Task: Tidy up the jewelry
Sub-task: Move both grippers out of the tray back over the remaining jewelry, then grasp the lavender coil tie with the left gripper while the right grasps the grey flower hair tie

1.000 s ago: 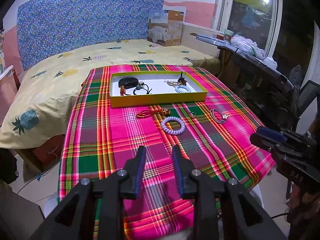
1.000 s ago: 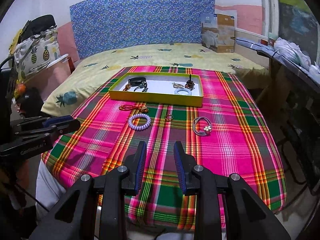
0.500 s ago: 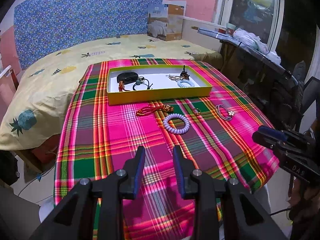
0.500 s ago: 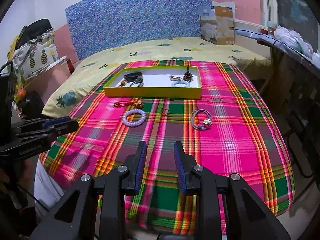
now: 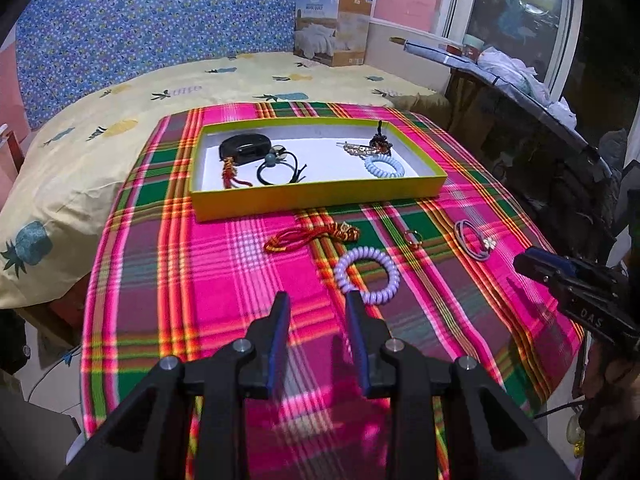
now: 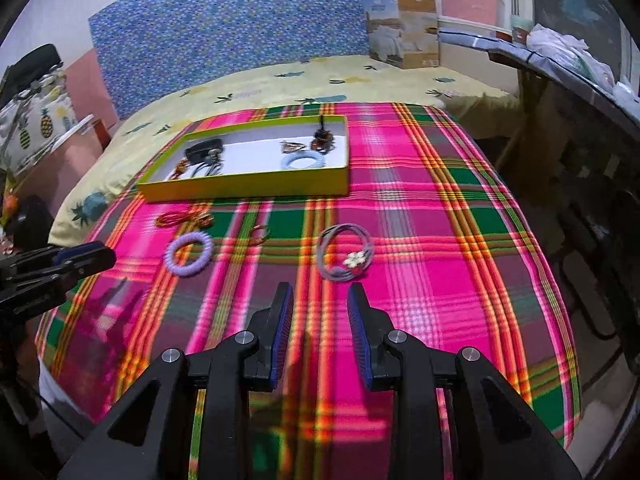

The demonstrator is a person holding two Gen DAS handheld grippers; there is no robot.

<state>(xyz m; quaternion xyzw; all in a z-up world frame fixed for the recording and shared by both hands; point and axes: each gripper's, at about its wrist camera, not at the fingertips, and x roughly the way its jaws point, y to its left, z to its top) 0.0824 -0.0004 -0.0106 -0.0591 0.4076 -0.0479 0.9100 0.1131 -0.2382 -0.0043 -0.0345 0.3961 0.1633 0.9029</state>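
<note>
A yellow tray [image 5: 320, 196] [image 6: 248, 190] sits on the far half of a plaid tablecloth and holds several hair ties and clips. In front of it lie a red cord bracelet [image 5: 308, 236] [image 6: 182, 216], a purple spiral hair tie [image 5: 367, 275] [image 6: 188, 258], a small ring [image 5: 413, 237] [image 6: 260, 233] and a grey hair band with a white flower [image 5: 476, 240] [image 6: 346, 258]. My left gripper [image 5: 317, 304] is open and empty, just short of the purple tie. My right gripper [image 6: 320, 294] is open and empty, just short of the grey band.
The plaid-covered table [image 5: 168, 280] [image 6: 460, 240] stands against a bed with a yellow pineapple sheet [image 5: 120, 120]. A cardboard box [image 5: 334, 28] stands at the back. A dark cluttered shelf [image 5: 540, 120] runs along the right.
Both grippers have moved forward and lower over the table, closer to the loose items. Their jaws stay open. Nothing on the cloth has moved.
</note>
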